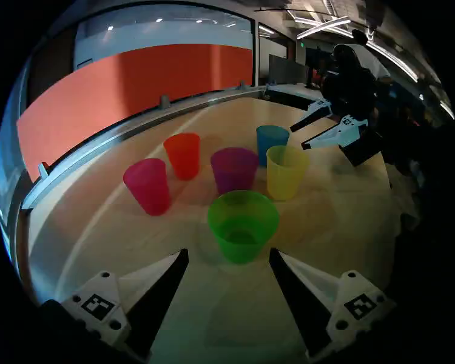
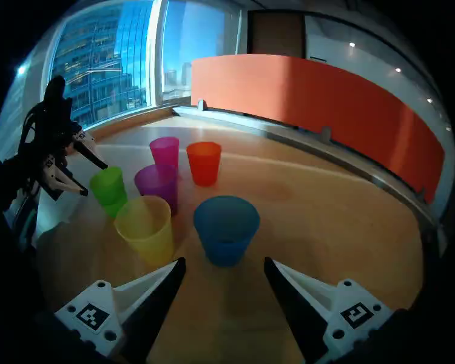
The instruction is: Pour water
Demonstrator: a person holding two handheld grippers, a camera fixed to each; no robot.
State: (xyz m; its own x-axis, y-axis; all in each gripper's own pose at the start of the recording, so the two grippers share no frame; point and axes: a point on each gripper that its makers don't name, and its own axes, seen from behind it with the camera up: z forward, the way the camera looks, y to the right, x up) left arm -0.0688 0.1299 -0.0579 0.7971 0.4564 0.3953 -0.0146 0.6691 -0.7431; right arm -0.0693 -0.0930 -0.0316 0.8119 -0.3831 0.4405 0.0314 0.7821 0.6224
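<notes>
Green cup (image 1: 242,225) stands before spread, empty left fingers (image 1: 159,286); blue cup (image 2: 225,229) likewise before right fingers (image 2: 158,292).

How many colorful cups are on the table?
6. In the left gripper view: green cup nearest, pink cup at left, orange cup farther back, purple cup in the middle, yellow cup at right, blue cup behind it. None seems hidden.

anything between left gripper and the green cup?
Nothing visible. The green cup stands just ahead of the open left gripper, bare table between; the purple cup and yellow cup sit behind it.
</notes>
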